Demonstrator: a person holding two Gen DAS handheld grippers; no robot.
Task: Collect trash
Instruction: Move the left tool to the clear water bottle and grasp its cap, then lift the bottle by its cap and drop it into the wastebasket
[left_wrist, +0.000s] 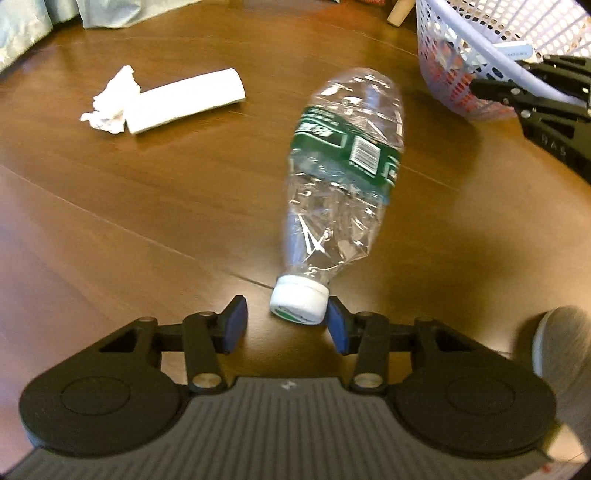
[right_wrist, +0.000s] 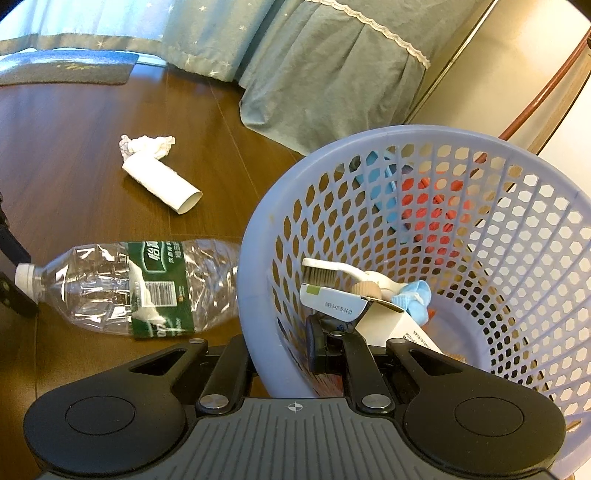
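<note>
In the left wrist view, the left gripper straddles the white cap of the crushed bottle on the floor, jaws narrowed; one pad seems to touch, the other stands apart. In the right wrist view, the right gripper pinches the basket rim just beside that bottle, with the cardboard tube and crumpled tissue beyond the bottle.

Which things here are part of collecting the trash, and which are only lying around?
Part of the job:
- crushed plastic bottle, cap between the left tongs
- cardboard tube
- crumpled tissue
- lilac basket, rim pinched by the right tongs

Only lying around:
- green bed skirt
- grey mat
</note>
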